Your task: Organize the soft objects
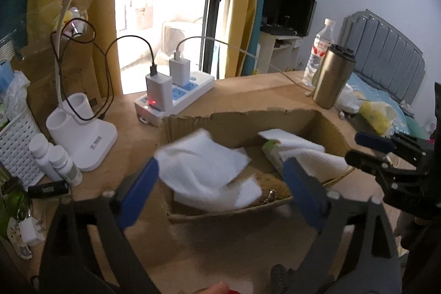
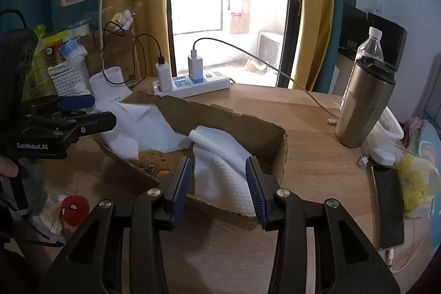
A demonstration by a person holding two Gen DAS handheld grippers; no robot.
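Note:
An open cardboard box point(image 1: 237, 115) sits on the wooden desk. A crumpled white cloth point(image 1: 204, 170) lies in its left half over a brown plush item point(image 1: 273, 183). My left gripper point(image 1: 222, 170) hovers above that cloth, jaws wide open, blue pads clear of it. A second white waffle cloth point(image 2: 220, 170) drapes over the box's point(image 2: 220, 112) near rim at the right end. My right gripper point(image 2: 219, 160) stands in front of it, open, the cloth showing between the fingers without being pinched. In the left wrist view, the right gripper point(image 1: 354, 148) is beside the box's right end.
Behind the box are a power strip point(image 1: 176, 95) with two chargers and cables, and a white lamp base point(image 1: 82, 134). A white basket point(image 1: 16, 142) and small bottles point(image 1: 58, 161) stand left. A steel tumbler point(image 2: 363, 106), water bottle point(image 2: 370, 46) and phone point(image 2: 388, 205) are right. A red ball toy point(image 2: 74, 208) lies front left.

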